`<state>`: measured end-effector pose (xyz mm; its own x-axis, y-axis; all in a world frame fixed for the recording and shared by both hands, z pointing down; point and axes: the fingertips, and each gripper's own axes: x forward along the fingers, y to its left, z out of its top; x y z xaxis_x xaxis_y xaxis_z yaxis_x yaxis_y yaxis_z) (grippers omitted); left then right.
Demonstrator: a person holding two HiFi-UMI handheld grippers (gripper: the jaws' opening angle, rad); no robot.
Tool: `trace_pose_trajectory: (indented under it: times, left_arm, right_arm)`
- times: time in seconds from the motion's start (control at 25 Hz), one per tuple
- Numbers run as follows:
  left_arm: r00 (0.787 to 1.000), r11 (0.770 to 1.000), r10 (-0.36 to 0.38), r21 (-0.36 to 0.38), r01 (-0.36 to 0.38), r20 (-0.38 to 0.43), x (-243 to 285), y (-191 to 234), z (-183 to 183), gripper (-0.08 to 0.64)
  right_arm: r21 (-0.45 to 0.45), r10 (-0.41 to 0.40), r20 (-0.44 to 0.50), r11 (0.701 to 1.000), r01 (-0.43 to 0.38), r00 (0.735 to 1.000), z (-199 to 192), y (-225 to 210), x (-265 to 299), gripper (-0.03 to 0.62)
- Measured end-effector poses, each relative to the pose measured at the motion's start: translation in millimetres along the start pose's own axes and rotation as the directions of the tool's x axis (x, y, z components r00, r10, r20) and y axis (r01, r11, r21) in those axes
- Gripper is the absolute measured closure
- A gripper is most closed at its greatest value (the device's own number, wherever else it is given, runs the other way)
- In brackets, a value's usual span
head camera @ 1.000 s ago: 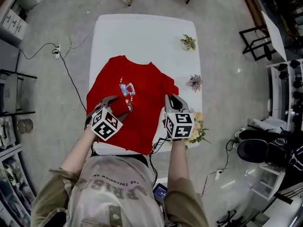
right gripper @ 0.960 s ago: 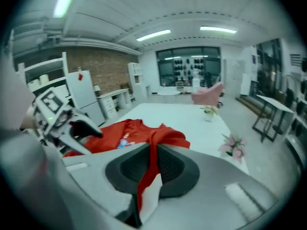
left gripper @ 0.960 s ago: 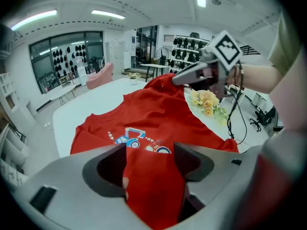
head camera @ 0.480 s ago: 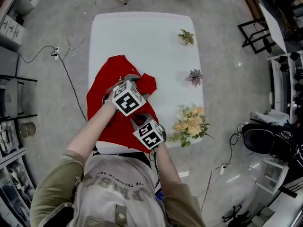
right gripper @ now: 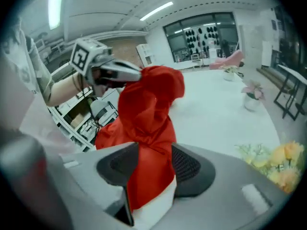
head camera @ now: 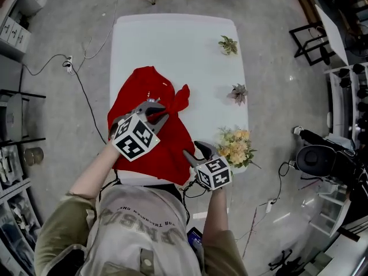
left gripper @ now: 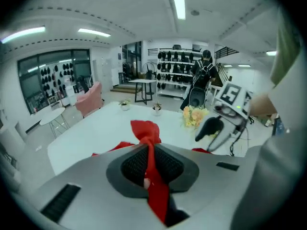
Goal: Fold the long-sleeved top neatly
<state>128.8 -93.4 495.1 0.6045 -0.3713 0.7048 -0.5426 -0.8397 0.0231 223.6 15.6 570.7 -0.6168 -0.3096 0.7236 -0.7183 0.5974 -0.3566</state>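
From the head view, our own shoulders and forearms cover the near edge of the worktop point(head camera: 172, 39), so the near hem of the red top point(head camera: 138, 88) is cut off from us. We cannot pick out the sleeves in the bunched cloth.

The right gripper point(head camera: 195, 150) is nearest, at the top's near right corner. In the right gripper view its jaws point(right gripper: 153, 164) stand partly apart, having just been opening. A thick wad of the top point(right gripper: 144, 104) still lies between them and brushes the pads.

Just beyond it, over the middle of the top, the left gripper point(head camera: 156, 112) has just closed. In the left gripper view its jaws point(left gripper: 151, 164) are together on a thin ridge of the red fabric point(left gripper: 146, 131).

Half a second ago the two grippers were crossed close together over the cloth, and now they are well apart. A second ago the top lay spread flat with its printed picture showing. Now its right side is drawn inward to a peak and the print is hidden.

The yellow bouquet point(head camera: 234, 147) sits just right of the right gripper. Farther along that edge are a pinkish plant point(head camera: 238, 92) and a green plant point(head camera: 229, 45), and the far half of the worktop is bare white.
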Motion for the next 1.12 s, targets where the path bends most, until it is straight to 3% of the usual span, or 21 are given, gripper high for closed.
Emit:
trace_pose_trajectory:
  times: [0.2,0.32,0.36,0.4,0.44,0.6,0.68,0.72,0.76,0.88,1.0,1.12]
  left_arm:
    - [0.992,0.985,0.023,-0.168,-0.044,-0.128,-55.6,-11.4,-97.2,0.518]
    - [0.96,0.975,0.003,-0.212,-0.065,-0.281,-56.5,-31.3,-168.7,0.511]
    - [0.947,0.977,-0.004,-0.204,-0.065,-0.323,-58.4,-37.5,-185.4,0.475]
    - [0.94,0.977,-0.002,-0.201,-0.07,-0.341,-62.6,-41.1,-195.2,0.377]
    - [0.943,0.973,0.009,-0.213,-0.084,-0.333,-68.6,-40.8,-198.6,0.278]
    - [0.973,0.917,0.054,-0.375,-0.138,-0.225,-91.6,-21.4,-185.2,0.258]
    - [0.974,0.906,0.084,-0.391,-0.163,-0.213,-95.5,-11.6,-179.4,0.258]
    - [0.972,0.907,0.097,-0.384,-0.175,-0.214,-95.5,-8.1,-176.7,0.258]
    - [0.971,0.908,0.109,-0.376,-0.185,-0.214,-94.4,-5.4,-173.6,0.258]
    - [0.97,0.904,0.134,-0.378,-0.203,-0.201,-90.1,0.3,-163.8,0.258]
    - [0.971,0.899,0.14,-0.385,-0.207,-0.195,-82.1,3.0,-160.7,0.258]
    - [0.969,0.898,0.136,-0.388,-0.208,-0.204,-72.3,3.9,-158.9,0.258]
  right_arm:
    - [0.033,-0.049,0.049,0.998,0.047,0.998,29.2,-30.3,4.9,0.391]
    - [0.026,-0.051,0.062,0.998,0.049,0.997,58.8,-35.0,31.4,0.391]
    - [0.019,-0.049,0.064,0.999,0.048,0.997,70.1,-33.8,42.2,0.391]
    - [0.013,-0.048,0.064,0.999,0.047,0.997,81.5,-32.1,53.6,0.391]
    - [0.009,-0.047,0.06,0.999,0.047,0.997,91.6,-30.7,65.9,0.391]
    - [-0.019,-0.046,-0.078,0.999,0.045,0.996,92.5,-32.1,118.3,0.391]
    - [-0.047,-0.026,-0.139,0.999,0.019,0.99,84.0,-29.7,131.0,0.418]
    - [-0.061,-0.035,-0.136,0.998,0.027,0.99,86.4,-31.7,128.0,0.518]
    - [-0.065,-0.055,-0.114,0.997,0.048,0.992,92.8,-37.1,118.8,0.558]
    - [0.006,-0.096,-0.006,0.995,0.097,0.995,122.3,-64.5,77.6,0.565]
    - [0.09,-0.228,0.045,0.971,0.223,0.973,136.0,-118.7,51.5,0.566]
    - [0.167,-0.414,-0.02,0.896,0.411,0.91,114.6,-182.6,44.3,0.566]
